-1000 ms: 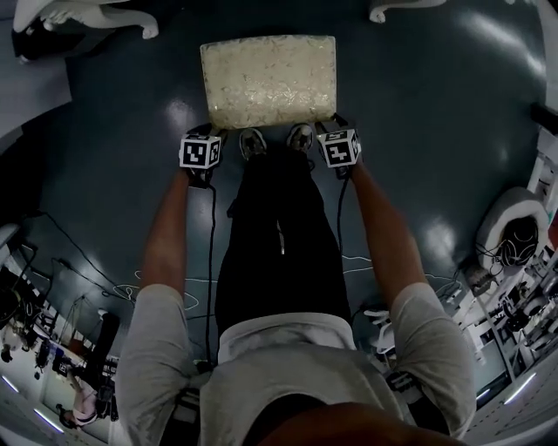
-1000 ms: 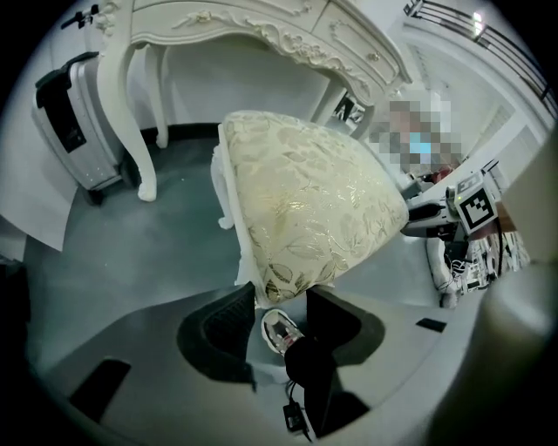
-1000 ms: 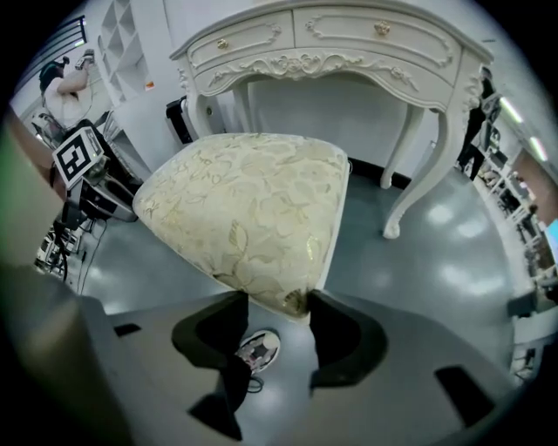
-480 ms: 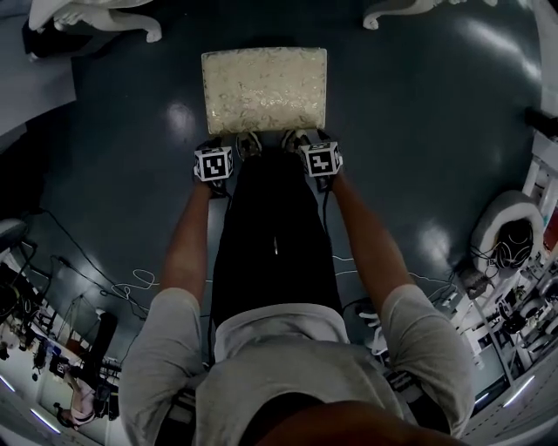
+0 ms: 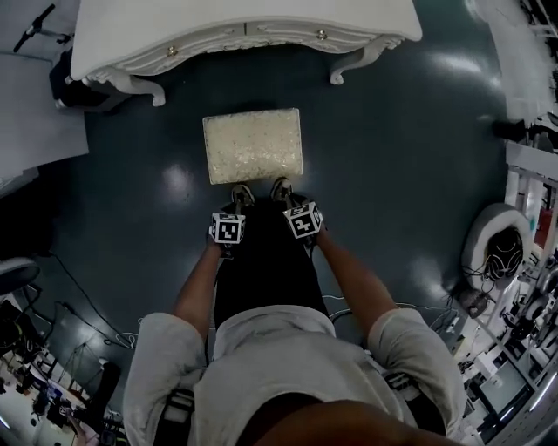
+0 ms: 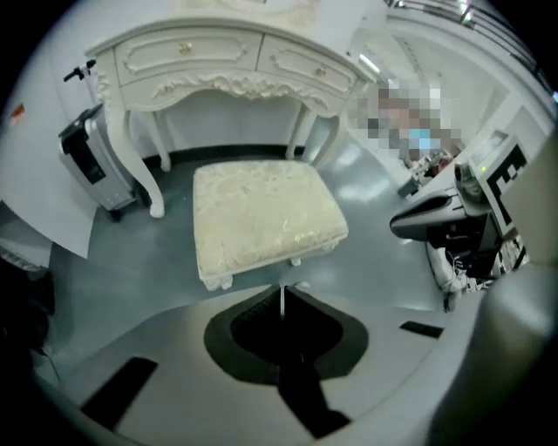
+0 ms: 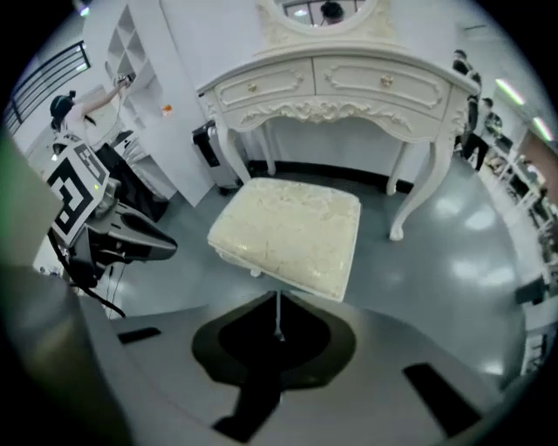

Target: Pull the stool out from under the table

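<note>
The cream cushioned stool (image 5: pixel 253 145) stands on the dark floor in front of the white carved table (image 5: pixel 244 22), out from under it with a strip of floor between them. Both grippers hang a little short of the stool's near edge, touching nothing. In the head view my left gripper (image 5: pixel 227 228) and right gripper (image 5: pixel 302 219) sit close together above the person's shoes. The left gripper view shows the stool (image 6: pixel 261 213) ahead of the shut left gripper (image 6: pixel 282 292). The right gripper view shows the stool (image 7: pixel 292 231) beyond the shut right gripper (image 7: pixel 278 300), with nothing between its jaws.
A grey upright appliance (image 6: pixel 87 161) stands by the table's left leg. A white round device (image 5: pixel 510 239) and cluttered benches line the right side. Cables (image 5: pixel 87 322) trail over the floor at the lower left. A person (image 7: pixel 65 113) stands by white shelves.
Both grippers have left the stool's near edge and drawn back toward the body, closer together. The view has pulled up and back, so the table now shows beyond the stool.
</note>
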### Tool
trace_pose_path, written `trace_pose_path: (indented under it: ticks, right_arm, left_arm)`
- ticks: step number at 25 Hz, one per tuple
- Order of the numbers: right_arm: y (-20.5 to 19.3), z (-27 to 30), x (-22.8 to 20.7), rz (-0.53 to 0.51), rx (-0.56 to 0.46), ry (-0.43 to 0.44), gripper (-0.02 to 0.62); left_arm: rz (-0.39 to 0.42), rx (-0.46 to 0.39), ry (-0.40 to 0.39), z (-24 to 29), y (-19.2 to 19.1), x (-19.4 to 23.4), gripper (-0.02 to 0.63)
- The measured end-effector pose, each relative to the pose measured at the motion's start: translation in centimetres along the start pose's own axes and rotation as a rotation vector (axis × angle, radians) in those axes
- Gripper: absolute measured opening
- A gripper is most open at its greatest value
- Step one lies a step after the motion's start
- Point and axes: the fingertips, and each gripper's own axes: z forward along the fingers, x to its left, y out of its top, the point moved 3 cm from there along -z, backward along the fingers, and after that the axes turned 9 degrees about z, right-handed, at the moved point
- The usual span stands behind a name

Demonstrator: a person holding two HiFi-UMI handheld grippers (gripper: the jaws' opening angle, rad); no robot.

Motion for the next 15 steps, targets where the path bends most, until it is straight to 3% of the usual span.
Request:
trace_pose_path:
  ticks: [7,11,15]
  right_arm:
    - [12.0,-10.7,7.5,-0.054,-0.363,0.107,0.015]
    - [17.4,-19.7,8.4,-0.005,-0.536,0.125,0.015]
    - [18.3,-28.2,7.5,-0.034,-0.634,0.129,0.015]
  left_arm:
    - [-0.117,-0.406,0.012,-11.9,12.0,-1.5,0.021]
    - [-0.079,-0.521,0.046,-19.2,17.2,-4.7,0.020]
    - [-0.032,-0.605,0.073,-26.0,20.3,-9.6,0.020]
